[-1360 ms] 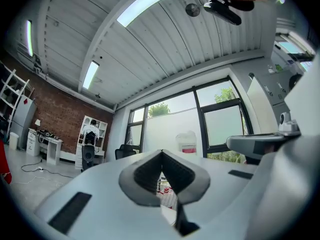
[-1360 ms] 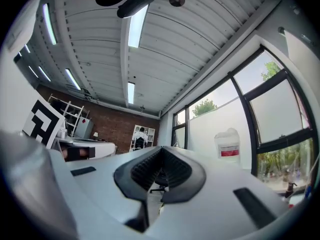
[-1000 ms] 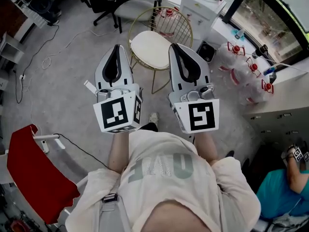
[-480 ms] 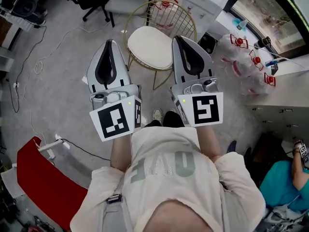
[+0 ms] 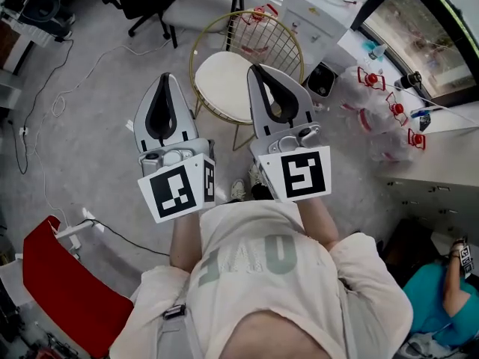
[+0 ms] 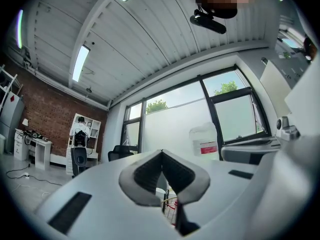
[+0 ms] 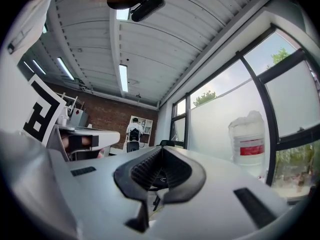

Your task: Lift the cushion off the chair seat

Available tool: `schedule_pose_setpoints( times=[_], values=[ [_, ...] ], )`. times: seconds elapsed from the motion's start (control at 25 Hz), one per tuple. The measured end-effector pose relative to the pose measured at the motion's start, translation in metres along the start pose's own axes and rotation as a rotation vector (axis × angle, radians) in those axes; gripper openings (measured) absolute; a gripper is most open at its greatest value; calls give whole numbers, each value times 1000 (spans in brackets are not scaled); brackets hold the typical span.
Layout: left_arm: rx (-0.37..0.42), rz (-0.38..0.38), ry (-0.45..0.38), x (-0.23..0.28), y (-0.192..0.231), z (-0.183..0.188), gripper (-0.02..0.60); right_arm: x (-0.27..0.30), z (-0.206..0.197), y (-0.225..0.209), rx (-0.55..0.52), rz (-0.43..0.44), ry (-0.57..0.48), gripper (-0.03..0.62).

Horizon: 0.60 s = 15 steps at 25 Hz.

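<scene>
Cream cushion (image 5: pixel 221 87) rests on the gold chair (image 5: pixel 278 40). My left gripper (image 5: pixel 164 79) and right gripper (image 5: pixel 255 69) hover near that chair (both closed, empty).

Cream rnd cushion (image 5: pixel 221 81) flat on gold wire chair (image 5: pixel 278 34).

Bright daylight through windows (image 6: pixel 190 119) — fisheye-warped edges.

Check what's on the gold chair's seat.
A round cream cushion lies on the chair; the right gripper covers its right edge. The seat beneath is hidden.
</scene>
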<state>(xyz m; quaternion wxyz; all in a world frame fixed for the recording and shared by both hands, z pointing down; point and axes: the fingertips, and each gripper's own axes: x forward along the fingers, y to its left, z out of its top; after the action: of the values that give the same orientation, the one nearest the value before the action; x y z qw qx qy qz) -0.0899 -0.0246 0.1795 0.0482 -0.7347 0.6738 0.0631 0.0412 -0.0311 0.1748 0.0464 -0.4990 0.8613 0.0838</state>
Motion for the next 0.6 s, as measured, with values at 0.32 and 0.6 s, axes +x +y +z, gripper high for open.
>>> schedule_pose_setpoints(
  times=[0.32, 0.6],
  values=[
    [-15, -11, -19, 39, -38, 0, 12, 13, 6, -45, 5, 13, -45, 17],
    [-20, -22, -15, 68, -68, -3, 11, 20, 11, -79, 15, 49, -75, 17]
  ],
)
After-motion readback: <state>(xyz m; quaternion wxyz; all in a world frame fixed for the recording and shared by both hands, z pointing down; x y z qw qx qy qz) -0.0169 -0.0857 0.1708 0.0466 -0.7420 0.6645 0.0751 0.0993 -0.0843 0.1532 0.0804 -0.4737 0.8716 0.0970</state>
